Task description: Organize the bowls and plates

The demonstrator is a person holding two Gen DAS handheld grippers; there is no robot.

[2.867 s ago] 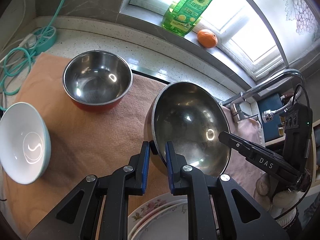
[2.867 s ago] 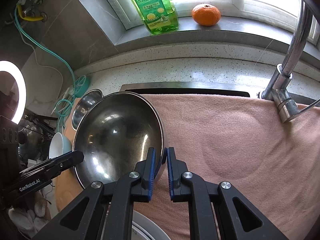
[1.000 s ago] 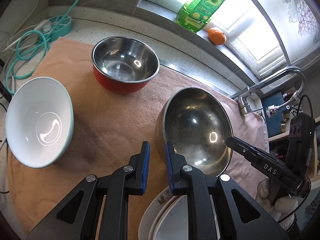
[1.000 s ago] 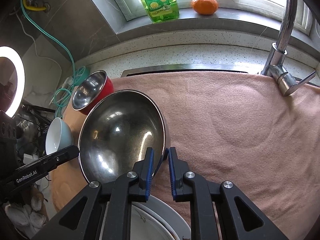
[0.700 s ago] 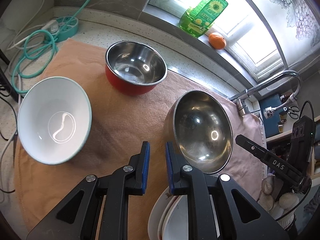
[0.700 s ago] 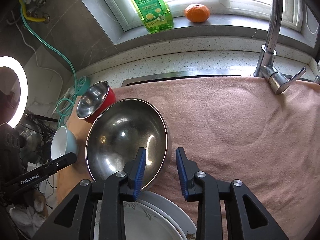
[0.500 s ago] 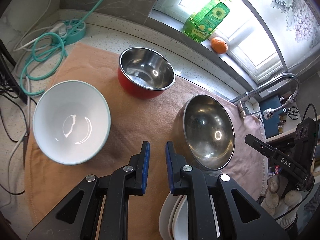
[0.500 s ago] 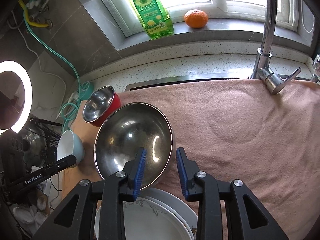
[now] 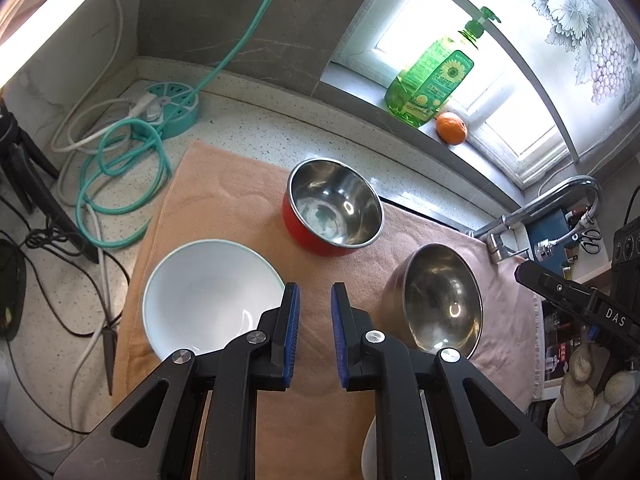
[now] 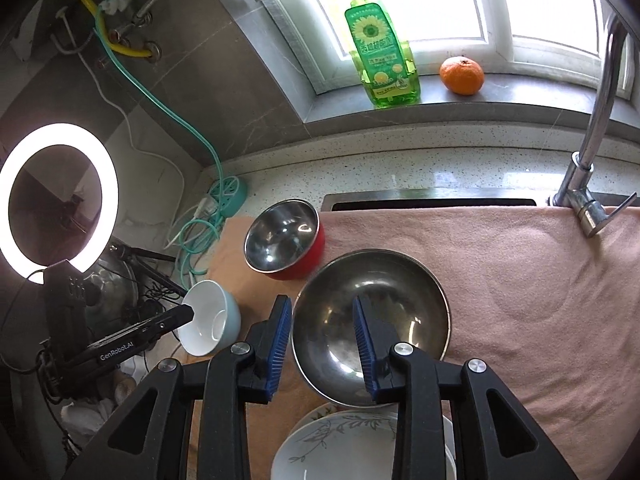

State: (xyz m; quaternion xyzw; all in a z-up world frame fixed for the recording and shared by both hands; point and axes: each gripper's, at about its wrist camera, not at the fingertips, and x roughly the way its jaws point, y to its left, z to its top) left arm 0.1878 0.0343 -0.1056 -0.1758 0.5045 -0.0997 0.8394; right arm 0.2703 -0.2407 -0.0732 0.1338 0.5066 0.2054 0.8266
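A: Left wrist view: what is the left tool (image 9: 313,330) doing?
B: It is hovering over the towel (image 9: 224,200) with its jaws nearly closed and nothing between them. The white bowl (image 9: 208,298) is sitting near the towel's left edge, the red bowl (image 9: 332,212) toward its back edge, and the large steel bowl (image 9: 440,300) to the right, near the faucet (image 9: 540,208).
A: And the right wrist view?
B: The right tool (image 10: 320,346) is hanging released; its jaws have just been opening, and they are gripping nothing. The large steel bowl (image 10: 372,320) is resting on the towel (image 10: 520,280) beneath them, just beside the red bowl (image 10: 286,240). A stack of plates (image 10: 320,448) is lying at the front edge, and the white bowl (image 10: 210,320) is standing at the left edge.
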